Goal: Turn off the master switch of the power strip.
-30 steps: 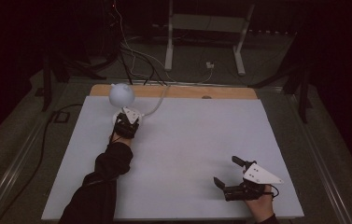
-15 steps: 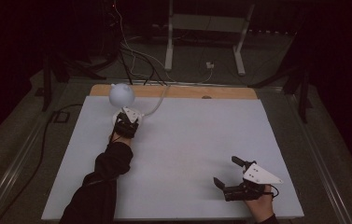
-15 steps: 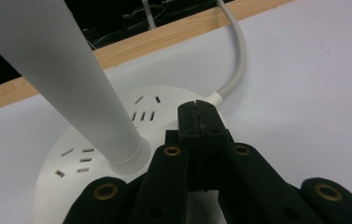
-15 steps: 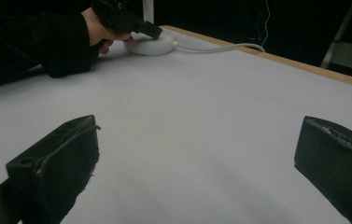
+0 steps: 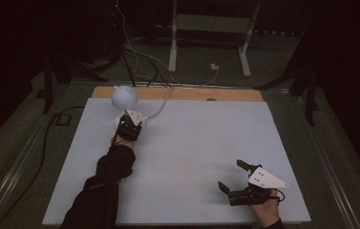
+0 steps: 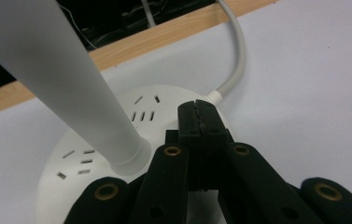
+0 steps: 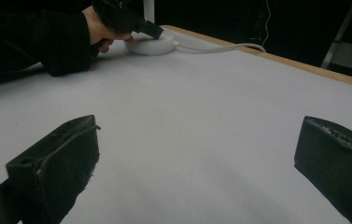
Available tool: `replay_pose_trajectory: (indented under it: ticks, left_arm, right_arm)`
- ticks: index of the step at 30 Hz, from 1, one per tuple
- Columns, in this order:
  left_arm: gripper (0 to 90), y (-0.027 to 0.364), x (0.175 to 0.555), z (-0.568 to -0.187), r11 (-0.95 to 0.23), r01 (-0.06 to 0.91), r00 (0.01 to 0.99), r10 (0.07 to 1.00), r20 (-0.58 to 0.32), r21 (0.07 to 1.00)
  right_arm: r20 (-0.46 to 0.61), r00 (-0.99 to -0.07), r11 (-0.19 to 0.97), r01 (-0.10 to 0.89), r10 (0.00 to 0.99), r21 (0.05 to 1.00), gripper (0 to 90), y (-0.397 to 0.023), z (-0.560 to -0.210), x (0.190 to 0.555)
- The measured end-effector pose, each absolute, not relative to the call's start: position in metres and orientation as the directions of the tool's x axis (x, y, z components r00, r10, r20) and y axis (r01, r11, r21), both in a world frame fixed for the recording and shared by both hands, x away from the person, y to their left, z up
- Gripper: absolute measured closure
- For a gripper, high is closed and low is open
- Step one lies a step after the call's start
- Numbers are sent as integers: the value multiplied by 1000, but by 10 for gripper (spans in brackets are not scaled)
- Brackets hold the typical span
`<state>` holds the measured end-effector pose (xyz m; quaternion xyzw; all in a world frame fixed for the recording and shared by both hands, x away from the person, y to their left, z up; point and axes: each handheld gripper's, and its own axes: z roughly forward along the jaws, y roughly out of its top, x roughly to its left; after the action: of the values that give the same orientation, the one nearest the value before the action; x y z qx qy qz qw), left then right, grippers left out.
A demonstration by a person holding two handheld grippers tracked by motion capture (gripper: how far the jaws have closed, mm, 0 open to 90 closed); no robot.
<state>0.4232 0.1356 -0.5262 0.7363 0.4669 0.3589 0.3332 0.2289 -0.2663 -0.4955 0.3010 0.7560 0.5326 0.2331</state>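
Where jaws meet: round, slotted lamp base

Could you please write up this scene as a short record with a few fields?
Surface: white table top with a wooden far edge
Object: white desk lamp with round slotted base, tapered stem, globe head
Cable: white, leaving the base
Left gripper: shut, tips over the lamp base
Right gripper: open, holding nothing, near the table's front right
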Motion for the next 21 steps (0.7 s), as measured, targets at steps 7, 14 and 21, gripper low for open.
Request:
replay_pose_trajectory:
  ticks: [7,14,21]
  left_arm:
    - [900,135,423,-526,-351,450,310,924,225,821]
    - [900,134,425,-524,-362,462,319,920,229,810]
    - [900,135,426,-523,-364,468,329,918,224,805]
  right_arm:
    - [-31,-710,254,210,703,944,0,-266,-496,229]
    - [-29,-709,253,213,705,944,0,-266,-496,229]
    - [-30,-709,254,213,704,943,0,-266,-496,229]
